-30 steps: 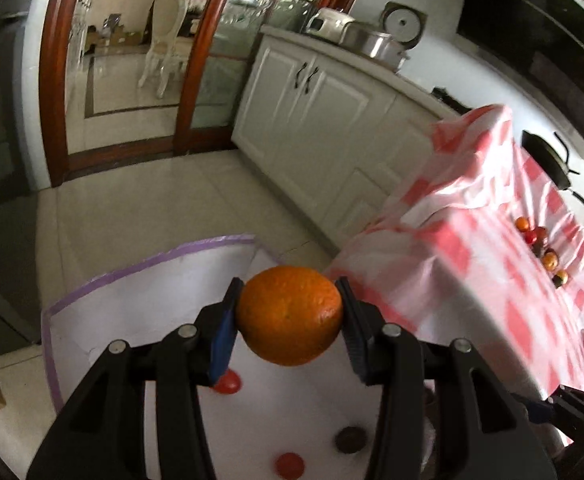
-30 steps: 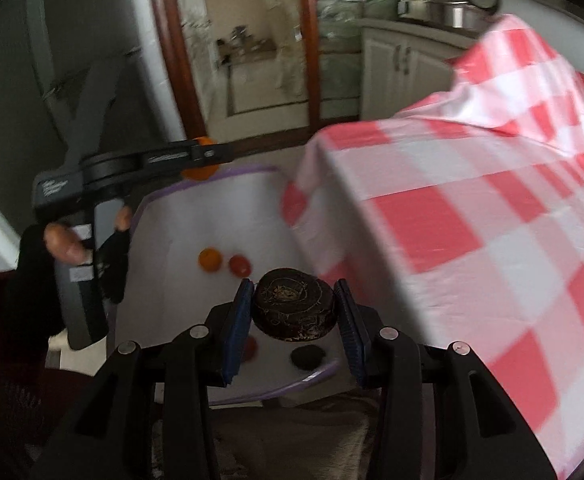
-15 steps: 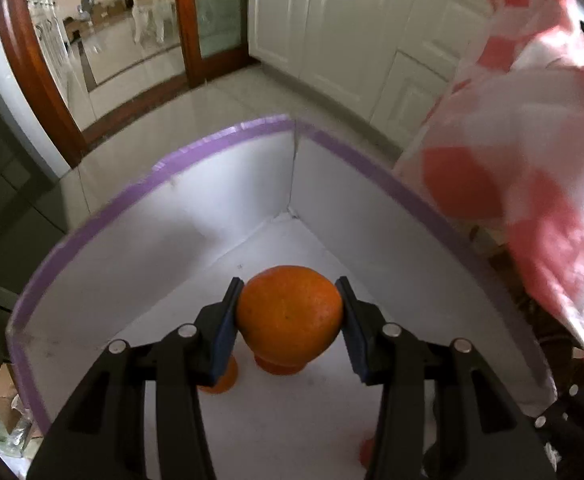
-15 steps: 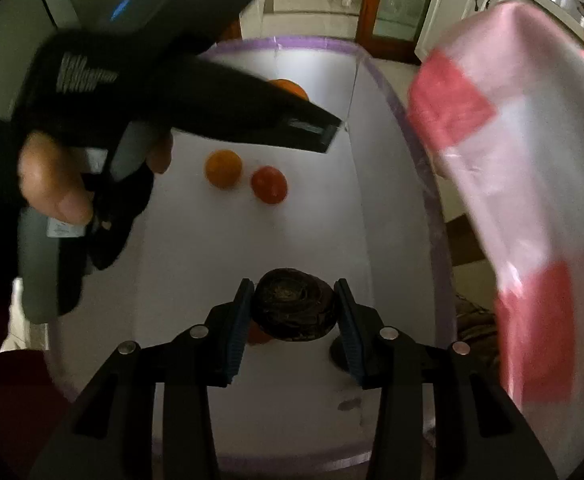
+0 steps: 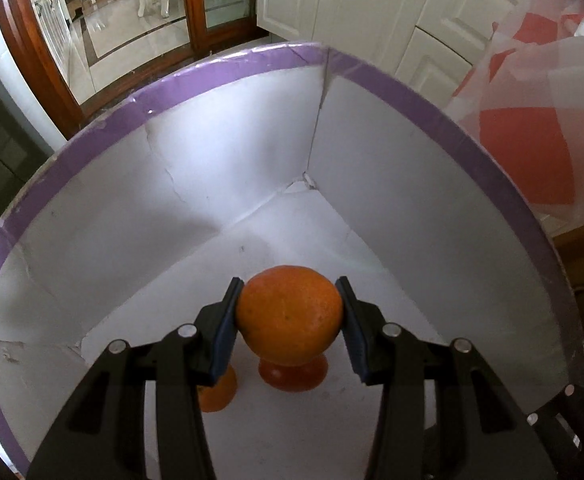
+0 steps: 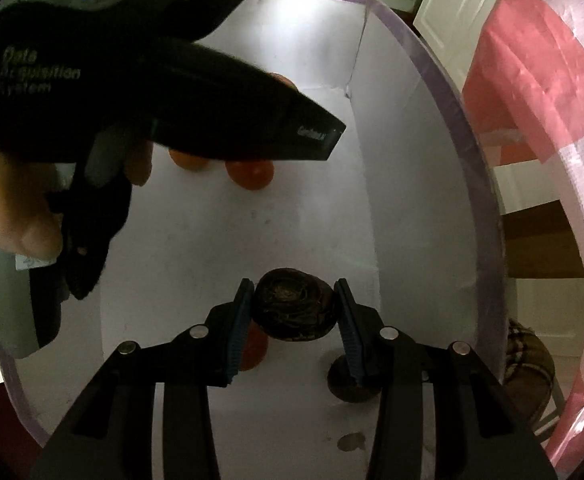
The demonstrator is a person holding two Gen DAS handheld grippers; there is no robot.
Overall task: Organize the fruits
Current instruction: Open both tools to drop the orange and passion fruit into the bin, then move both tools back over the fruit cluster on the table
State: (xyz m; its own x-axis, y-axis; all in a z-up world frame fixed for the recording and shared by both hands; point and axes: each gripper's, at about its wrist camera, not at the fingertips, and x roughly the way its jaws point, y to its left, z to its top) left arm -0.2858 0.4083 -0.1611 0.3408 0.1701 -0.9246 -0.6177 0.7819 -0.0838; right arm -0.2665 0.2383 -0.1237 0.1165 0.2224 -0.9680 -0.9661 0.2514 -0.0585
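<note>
My left gripper is shut on a large orange and holds it low inside a white box with a purple rim. Under it lie a red-orange fruit and a small orange fruit. My right gripper is shut on a dark wrinkled fruit above the same box. Below it lie a red fruit and a dark fruit. The left gripper's body crosses the right wrist view, over two orange fruits.
A table with a red-and-white checked cloth stands right of the box, also in the right wrist view. White cabinets and a glass door with a wooden frame lie beyond. A plaid item sits on the floor.
Both grippers have come down from above the box rim into the box, each still holding its fruit. The left gripper has moved in over the two orange fruits.
</note>
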